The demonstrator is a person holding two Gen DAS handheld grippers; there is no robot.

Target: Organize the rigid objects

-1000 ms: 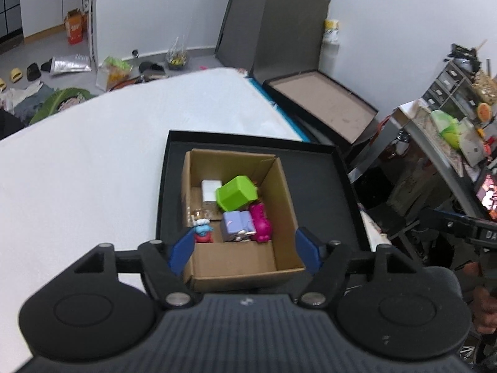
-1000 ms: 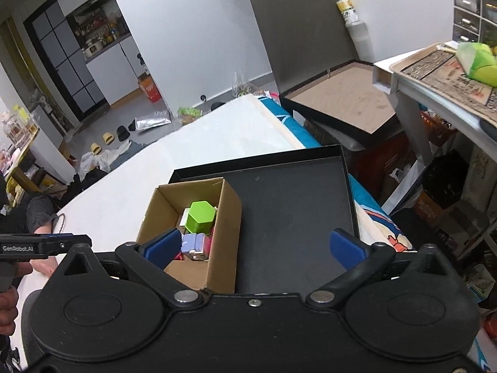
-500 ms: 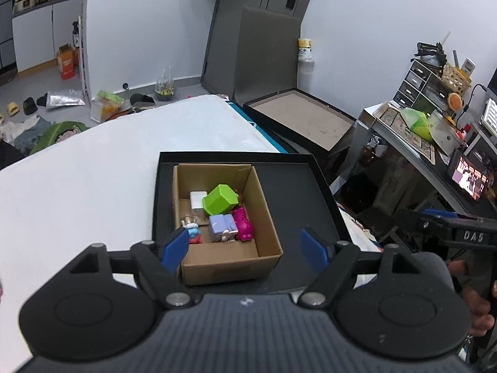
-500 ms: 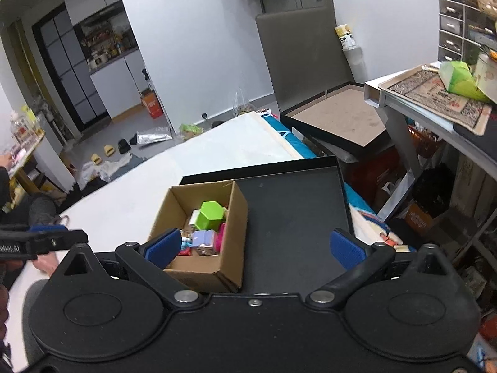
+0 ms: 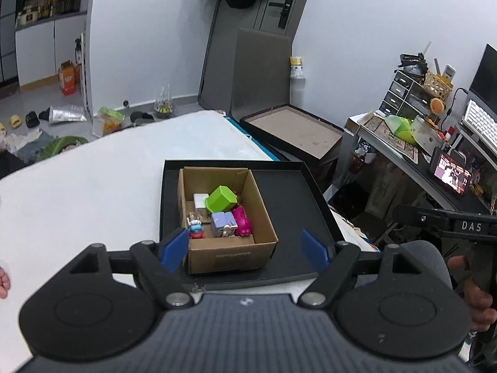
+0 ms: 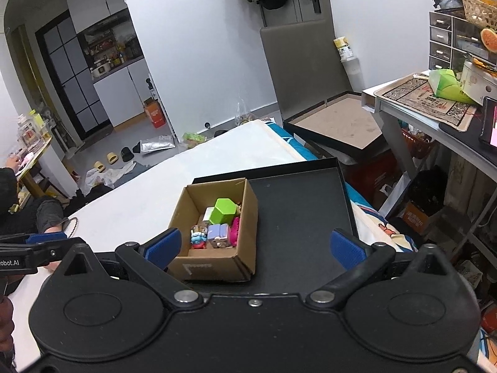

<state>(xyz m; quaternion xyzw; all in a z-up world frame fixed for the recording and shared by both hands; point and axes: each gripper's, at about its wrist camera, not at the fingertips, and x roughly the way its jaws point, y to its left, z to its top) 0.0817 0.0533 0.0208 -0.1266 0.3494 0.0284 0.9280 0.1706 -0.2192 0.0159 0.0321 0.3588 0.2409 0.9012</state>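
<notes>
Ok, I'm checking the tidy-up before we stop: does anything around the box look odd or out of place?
Nothing stands out. The cardboard box sits upright in the left part of the black tray, and the toys, including the green block, are piled inside it. Both grippers, left and right, are open and empty.

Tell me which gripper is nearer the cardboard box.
Left, slightly. The left gripper is open, centred just short of the cardboard box. The right gripper, also open, sits off the box's right side, over the black tray.
</notes>
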